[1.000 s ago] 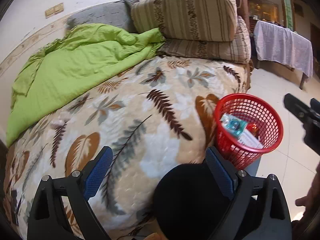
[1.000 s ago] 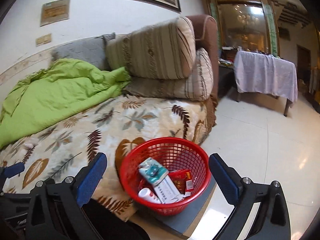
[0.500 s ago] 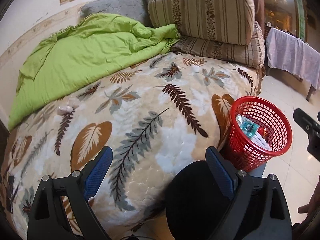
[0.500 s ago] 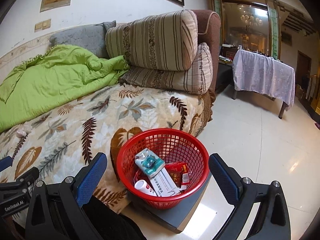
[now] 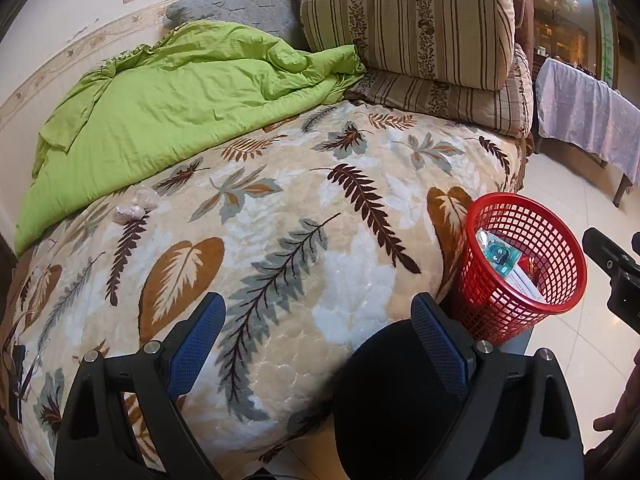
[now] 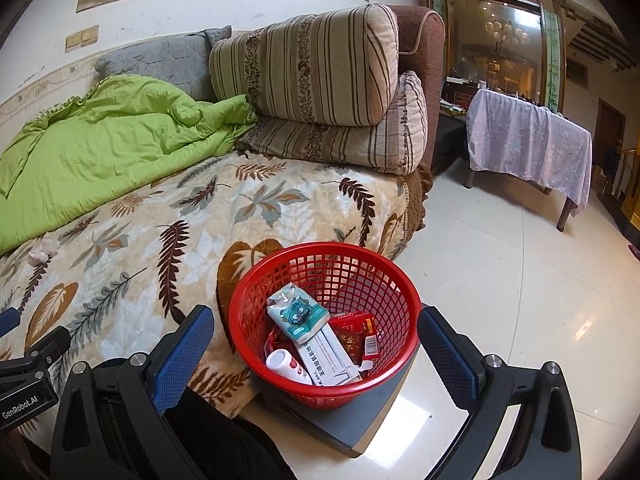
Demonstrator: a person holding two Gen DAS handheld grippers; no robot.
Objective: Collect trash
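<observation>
A red mesh basket stands on a grey board beside the bed and holds a teal tissue pack, a white carton, a small white bottle and red wrappers. Two crumpled pale tissue wads lie on the leaf-patterned blanket near the green quilt's edge. My left gripper is open and empty over the blanket's near edge. Just in front of the basket, my right gripper is open and empty too.
A green quilt covers the bed's far left. Striped cushions are stacked against a brown armrest. A table under a pale cloth stands on the tiled floor at right. Something black sits low between my left fingers.
Both views have shifted: the bed and basket now sit lower and further along in frame, and the tissue wads show in the right wrist view. Both grippers stay open.
</observation>
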